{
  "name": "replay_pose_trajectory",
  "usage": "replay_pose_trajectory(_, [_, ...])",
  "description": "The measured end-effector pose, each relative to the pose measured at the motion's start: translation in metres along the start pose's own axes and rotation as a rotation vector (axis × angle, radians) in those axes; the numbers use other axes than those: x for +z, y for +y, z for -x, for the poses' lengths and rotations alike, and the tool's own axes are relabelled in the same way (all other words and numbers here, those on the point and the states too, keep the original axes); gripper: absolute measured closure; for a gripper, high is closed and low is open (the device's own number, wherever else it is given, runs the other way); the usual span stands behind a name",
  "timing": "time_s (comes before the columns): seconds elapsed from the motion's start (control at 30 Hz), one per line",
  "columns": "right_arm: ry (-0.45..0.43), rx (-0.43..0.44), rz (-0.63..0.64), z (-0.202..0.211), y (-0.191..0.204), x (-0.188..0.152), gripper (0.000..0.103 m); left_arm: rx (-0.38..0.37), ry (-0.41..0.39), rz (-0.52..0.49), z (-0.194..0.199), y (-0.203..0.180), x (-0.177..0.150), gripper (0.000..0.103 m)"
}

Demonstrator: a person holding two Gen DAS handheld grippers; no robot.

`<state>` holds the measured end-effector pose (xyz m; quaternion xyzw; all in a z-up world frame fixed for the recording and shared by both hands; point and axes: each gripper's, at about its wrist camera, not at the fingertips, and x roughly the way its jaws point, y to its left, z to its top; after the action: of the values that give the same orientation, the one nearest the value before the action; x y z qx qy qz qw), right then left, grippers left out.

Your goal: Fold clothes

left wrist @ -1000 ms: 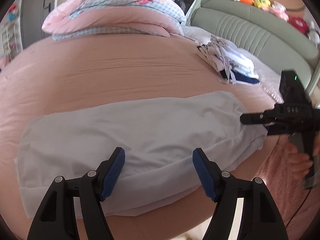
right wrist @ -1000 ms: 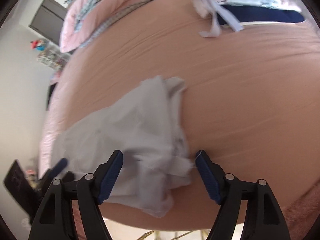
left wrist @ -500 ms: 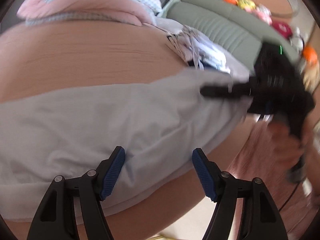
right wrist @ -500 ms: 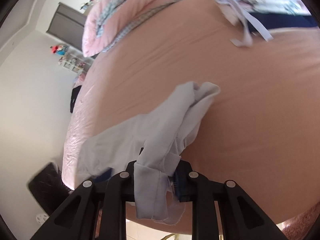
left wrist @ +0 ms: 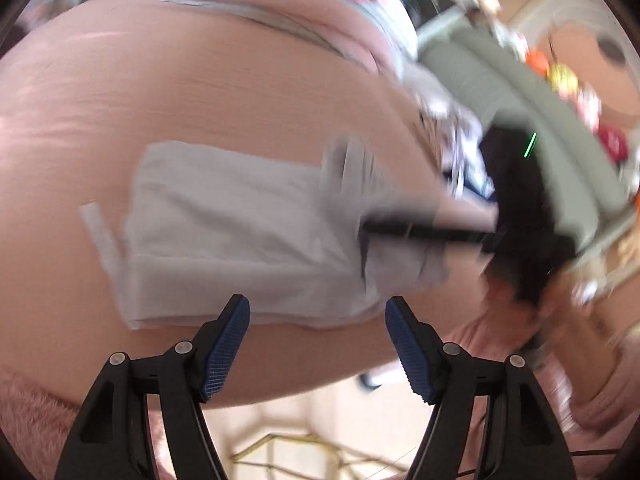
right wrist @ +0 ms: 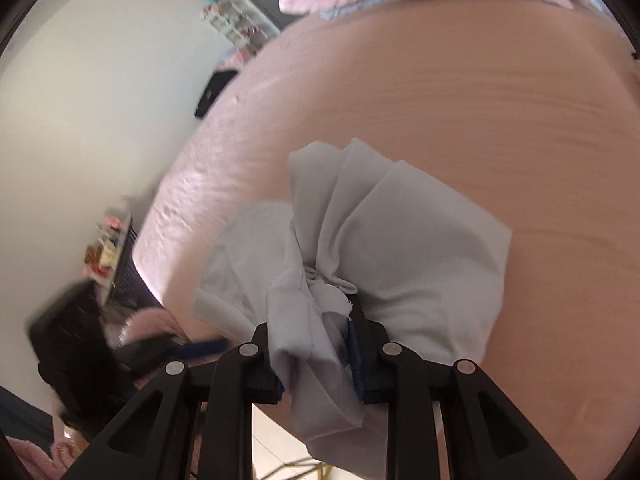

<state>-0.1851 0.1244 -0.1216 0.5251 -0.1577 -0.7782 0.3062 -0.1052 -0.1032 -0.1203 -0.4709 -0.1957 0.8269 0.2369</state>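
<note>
The wide bed under its smooth peach-pink cotton sheet [left wrist: 168, 92] filled both views, with a heaped pink-and-blue checked quilt [left wrist: 288, 4] at its far end and a padded grey-green headboard [left wrist: 500, 80] off to the right. On the sheet, near the edge closest to the cameras, lay the pale grey, thin woven garment [left wrist: 240, 232], a flattened oblong whose long axis ran left to right across the left wrist view, roughly along the bed's near edge; a narrow strip stuck out at its left end, and its right end was bunched and lifted off the sheet. That right end sat gathered in the right gripper [right wrist: 316, 344], whose blue-padded jaws were closed hard on a thick wad of the cloth, a loose tail hanging below them. The left gripper [left wrist: 318, 354] hung just short of the garment's near hem with its jaws spread wide and nothing between them. By my judgement the step in hand was carrying the lifted end over toward the left end, to halve the length. To do it well, the right hand should travel straight along the long axis, low and level, so the edges meet squarely, while the left one pins the near hem to stop the flat part from sliding or creasing.
</note>
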Motion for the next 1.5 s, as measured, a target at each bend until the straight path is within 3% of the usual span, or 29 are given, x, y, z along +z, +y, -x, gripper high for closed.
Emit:
replay_pose_trajectory(0.1, [0.026, 0.026, -0.011, -0.005, 0.004, -0.006, 0.072, -0.154, -0.084, 0.16, 0.006, 0.016, 0.009, 0.034])
replay_pose_trajectory(0.17, [0.043, 0.043, -0.019, -0.009, 0.007, -0.009, 0.041, -0.233, -0.083, 0.202, -0.007, 0.015, 0.014, 0.034])
replay_pose_trajectory(0.23, [0.061, 0.06, -0.026, -0.013, 0.009, -0.013, 0.037, -0.275, -0.062, 0.202, -0.029, 0.004, 0.019, 0.034])
replay_pose_trajectory(0.37, [0.015, 0.11, -0.077, 0.024, 0.0, -0.027, 0.037, -0.206, 0.069, 0.203, -0.067, -0.01, 0.019, 0.034])
replay_pose_trajectory(0.43, [-0.07, 0.102, -0.125, 0.053, -0.016, -0.033, 0.037, -0.181, 0.08, 0.205, -0.071, -0.014, 0.012, 0.034])
replay_pose_trajectory(0.47, [-0.117, 0.081, -0.154, 0.067, -0.026, -0.036, 0.037, -0.212, 0.082, 0.211, -0.072, -0.016, 0.01, 0.034])
replay_pose_trajectory(0.57, [-0.181, -0.103, -0.231, 0.084, -0.06, -0.04, 0.037, -0.281, 0.093, 0.203, -0.074, -0.024, 0.007, 0.034])
replay_pose_trajectory(0.63, [-0.145, -0.242, -0.25, 0.077, -0.076, -0.042, 0.037, -0.276, 0.087, 0.185, -0.081, -0.032, 0.009, 0.034])
replay_pose_trajectory(0.73, [-0.088, -0.37, -0.177, 0.059, -0.078, -0.046, 0.037, -0.28, 0.094, 0.211, -0.089, -0.034, 0.011, 0.034])
replay_pose_trajectory(0.83, [-0.048, -0.431, -0.096, 0.047, -0.068, -0.053, 0.037, -0.226, 0.132, 0.202, -0.103, -0.044, 0.012, 0.035])
replay_pose_trajectory(0.87, [-0.056, -0.433, -0.093, 0.049, -0.068, -0.055, 0.037, -0.21, 0.124, 0.171, -0.104, -0.049, 0.011, 0.035])
replay_pose_trajectory(0.9, [-0.065, -0.432, -0.093, 0.051, -0.068, -0.056, 0.037, -0.194, 0.116, 0.134, -0.102, -0.053, 0.01, 0.046])
replay_pose_trajectory(0.93, [-0.069, -0.414, -0.109, 0.055, -0.072, -0.057, 0.037, -0.167, 0.11, 0.104, -0.101, -0.055, 0.009, 0.079])
replay_pose_trajectory(0.97, [-0.068, -0.392, -0.133, 0.059, -0.077, -0.058, 0.037, -0.137, 0.111, 0.093, -0.1, -0.055, 0.01, 0.081])
replay_pose_trajectory(1.13, [-0.091, -0.331, -0.172, 0.072, -0.082, -0.061, 0.037, -0.166, 0.054, 0.082, -0.071, -0.048, 0.022, 0.088])
replay_pose_trajectory(1.3, [-0.121, -0.349, -0.069, 0.078, -0.055, -0.044, 0.037, -0.155, -0.002, 0.034, -0.026, -0.037, 0.038, 0.089])
replay_pose_trajectory(1.5, [-0.106, -0.335, 0.075, 0.059, -0.02, -0.01, 0.037, -0.076, 0.0, 0.083, -0.001, 0.01, 0.046, 0.089])
